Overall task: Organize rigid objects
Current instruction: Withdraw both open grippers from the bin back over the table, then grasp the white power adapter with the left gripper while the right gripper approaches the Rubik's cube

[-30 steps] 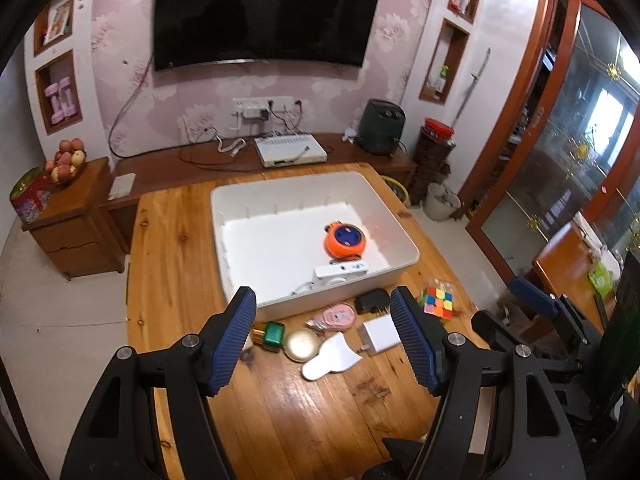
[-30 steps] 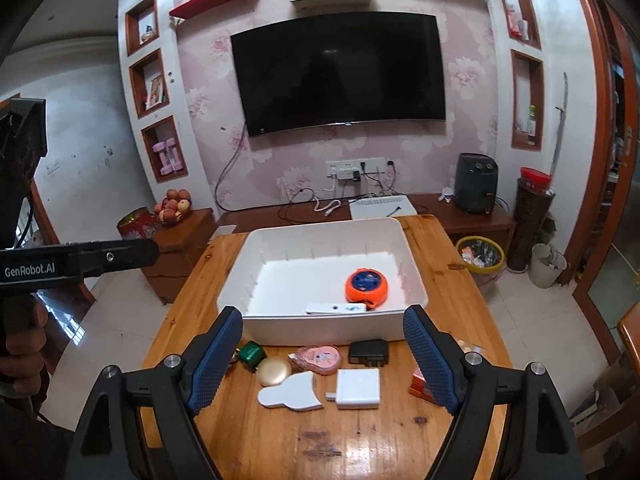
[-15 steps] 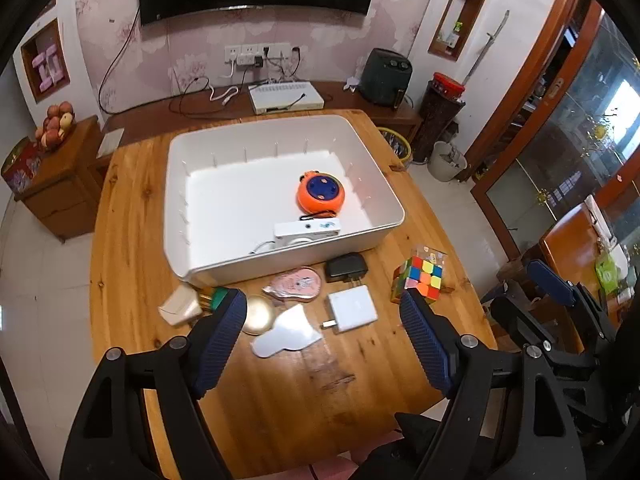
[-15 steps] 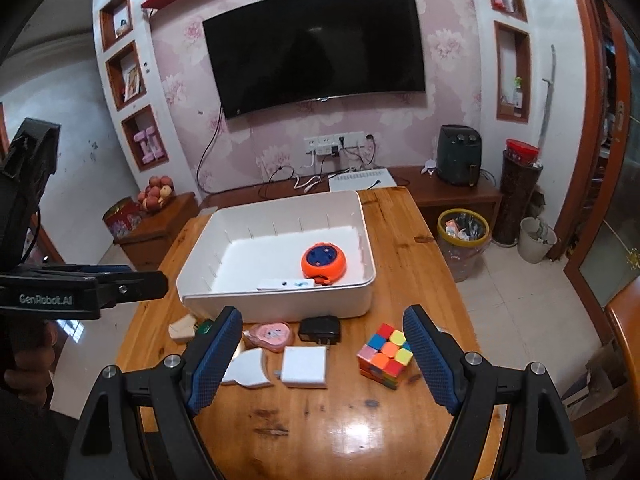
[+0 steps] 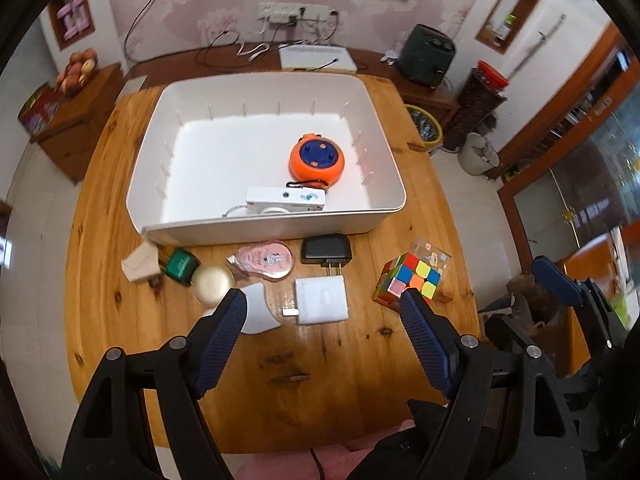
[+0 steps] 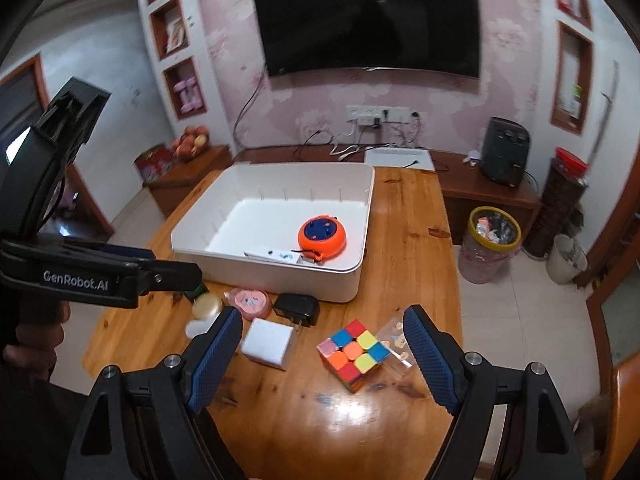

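A white bin (image 5: 200,232) (image 6: 276,276) on the wooden table (image 5: 320,360) holds an orange round reel (image 5: 317,159) (image 6: 322,236) and a white flat device (image 5: 285,200). In front of it lie a Rubik's cube (image 5: 408,282) (image 6: 354,354), a white adapter (image 5: 321,300) (image 6: 267,342), a black charger (image 5: 326,250) (image 6: 298,308), a pink case (image 5: 264,260) (image 6: 250,302), a cream round compact (image 5: 212,283) (image 6: 206,306), a green item (image 5: 181,266) and a white flat piece (image 5: 256,314). My left gripper (image 5: 322,334) is open above the adapter. My right gripper (image 6: 322,350) is open above the cube.
A beige block (image 5: 140,266) lies at the bin's left corner. A clear sticker bag (image 5: 434,256) (image 6: 396,340) sits by the cube. A TV console, a yellow waste bin (image 6: 494,240) and a wooden side table (image 5: 68,120) surround the table. The right gripper shows at the left view's right edge (image 5: 560,292).
Both grippers rose and tilted down over the table. The right gripper swung right, bringing the cube between its fingers' view. Nothing was grasped.
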